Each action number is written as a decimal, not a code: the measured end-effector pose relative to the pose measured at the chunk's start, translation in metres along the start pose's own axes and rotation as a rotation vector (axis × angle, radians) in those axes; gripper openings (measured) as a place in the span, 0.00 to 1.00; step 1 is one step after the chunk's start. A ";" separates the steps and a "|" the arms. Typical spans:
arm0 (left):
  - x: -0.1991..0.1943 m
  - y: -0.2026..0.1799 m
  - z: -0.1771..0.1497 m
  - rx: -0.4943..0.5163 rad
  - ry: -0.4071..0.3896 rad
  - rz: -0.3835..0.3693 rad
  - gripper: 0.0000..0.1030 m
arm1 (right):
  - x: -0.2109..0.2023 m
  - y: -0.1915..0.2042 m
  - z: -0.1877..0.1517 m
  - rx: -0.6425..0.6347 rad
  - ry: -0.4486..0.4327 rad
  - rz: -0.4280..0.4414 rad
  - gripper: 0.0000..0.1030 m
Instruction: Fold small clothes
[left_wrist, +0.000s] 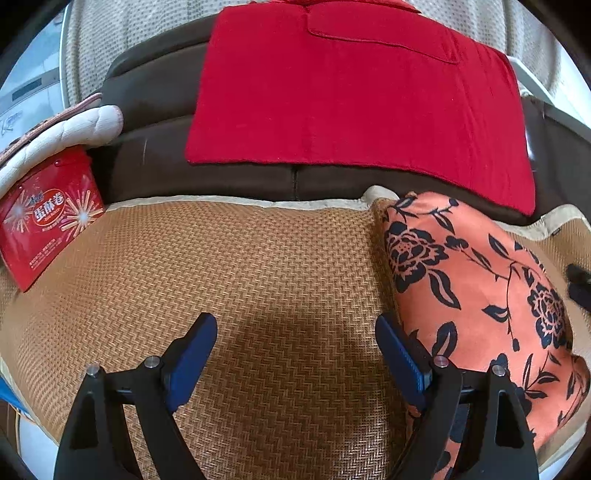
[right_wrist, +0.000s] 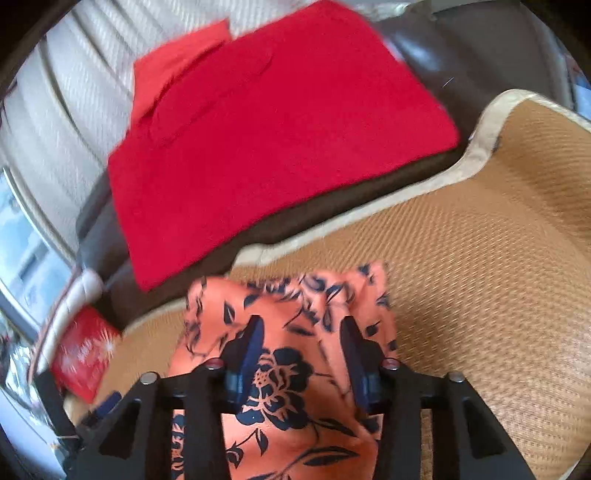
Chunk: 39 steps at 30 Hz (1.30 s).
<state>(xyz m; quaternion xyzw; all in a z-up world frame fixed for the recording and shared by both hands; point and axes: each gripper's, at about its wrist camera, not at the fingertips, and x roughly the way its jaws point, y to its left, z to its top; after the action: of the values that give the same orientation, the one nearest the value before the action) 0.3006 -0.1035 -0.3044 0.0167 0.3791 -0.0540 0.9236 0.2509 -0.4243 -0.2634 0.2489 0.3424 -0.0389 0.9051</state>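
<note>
An orange garment with a dark blue flower print (left_wrist: 480, 295) lies on the woven mat (left_wrist: 258, 258), at the right in the left wrist view. My left gripper (left_wrist: 295, 336) hangs wide open over bare mat; its right finger (left_wrist: 399, 354) stands at the garment's left edge and nothing lies between the jaws. In the blurred right wrist view my right gripper (right_wrist: 303, 343) hovers over the same garment (right_wrist: 280, 384). Its jaws stand partly apart with the cloth spread flat between and under them, and the pads do not press on it.
A folded red cloth (left_wrist: 351, 92) lies on the dark brown sofa cushion (left_wrist: 155, 96) behind the mat. A red printed box (left_wrist: 48, 221) and a white quilted pad (left_wrist: 74, 125) sit at the mat's far left. The mat has a pale cloth border (right_wrist: 480, 147).
</note>
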 end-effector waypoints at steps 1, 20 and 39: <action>-0.004 -0.005 0.002 0.001 0.004 0.001 0.85 | 0.014 0.001 -0.001 -0.001 0.049 -0.014 0.43; -0.001 -0.036 0.008 0.038 -0.006 -0.019 0.85 | 0.044 0.015 0.015 0.010 0.105 -0.020 0.53; 0.001 -0.043 0.016 0.027 -0.013 -0.021 0.85 | 0.003 -0.053 0.018 0.150 0.067 0.007 0.68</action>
<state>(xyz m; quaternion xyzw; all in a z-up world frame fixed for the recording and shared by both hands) 0.3076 -0.1475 -0.2934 0.0246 0.3723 -0.0689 0.9252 0.2507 -0.4790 -0.2764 0.3184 0.3679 -0.0530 0.8721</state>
